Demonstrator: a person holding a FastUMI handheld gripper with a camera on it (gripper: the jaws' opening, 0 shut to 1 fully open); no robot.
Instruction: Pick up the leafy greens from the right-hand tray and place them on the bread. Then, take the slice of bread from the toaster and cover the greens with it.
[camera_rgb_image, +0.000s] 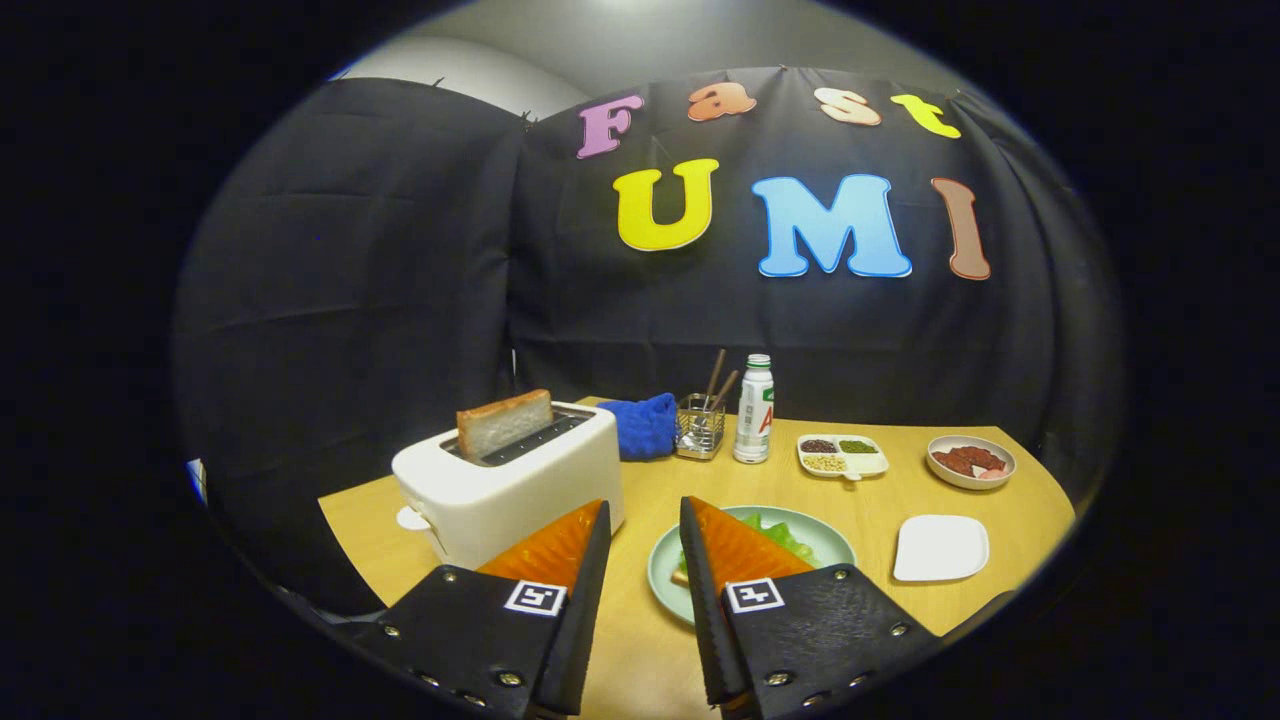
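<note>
Worktop (650, 620): wooden.
Toaster (520, 490): near left edge; bread slice (505, 422) upright in slot, uncovered greens left.
Plate (830, 545): near front edge; leafy greens (785, 538) on it.
White tray (940, 547): right edge, bare.
Hand-held gripper (645, 520): released, grasping nothing.

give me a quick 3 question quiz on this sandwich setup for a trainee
1. True or false: the slice of bread stands upright in a slot of the toaster.
2. Where are the leafy greens now? A) on the white square tray B) on the green plate C) between the fingers of the gripper
3. Fill in: the gripper's fingers are ____, with nothing between them.

Key
1. True: it sticks out of the top of the toaster.
2. B: they lie on the green plate, partly behind the right finger; the white square tray is bare.
3. Open: bare table shows in the gap.
</note>
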